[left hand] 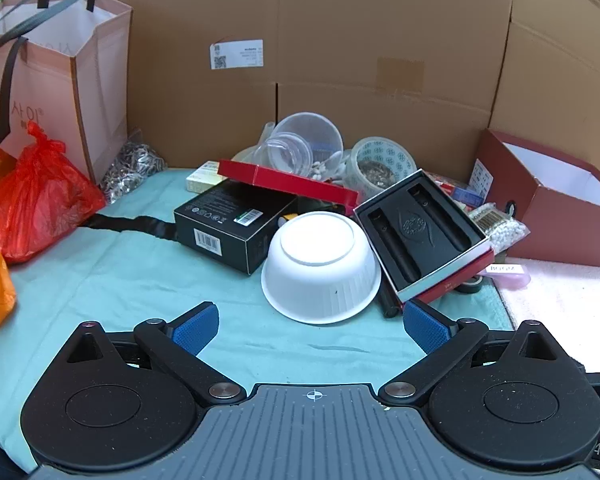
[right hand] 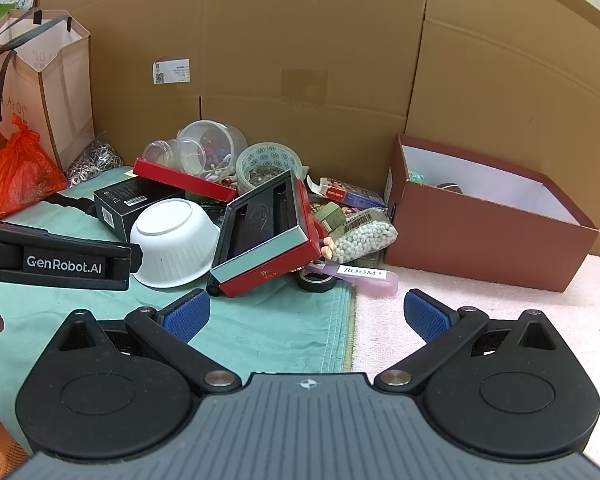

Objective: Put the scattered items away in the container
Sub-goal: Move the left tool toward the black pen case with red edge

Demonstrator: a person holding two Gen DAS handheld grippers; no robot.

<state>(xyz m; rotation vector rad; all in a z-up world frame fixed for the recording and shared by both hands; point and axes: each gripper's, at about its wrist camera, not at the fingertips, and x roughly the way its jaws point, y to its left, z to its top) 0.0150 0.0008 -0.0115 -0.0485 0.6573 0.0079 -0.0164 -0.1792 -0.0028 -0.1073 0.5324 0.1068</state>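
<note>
Teal cloth, upturned white bowl, maroon box nearly empty

Right gripper jaws wide apart, empty, over seam between green cloth and pink mat. White bowl inverted, touching tilted red tray box. Brown container open at right. Left gripper enters from left, near bowl.

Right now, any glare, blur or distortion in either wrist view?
Left wrist: sharp, the white bowl base is nearly blown out, and the fisheye bends the cardboard wall. Right wrist: sharp too, same bending at the edges, and the brown box has a bright white interior without glare.
</note>
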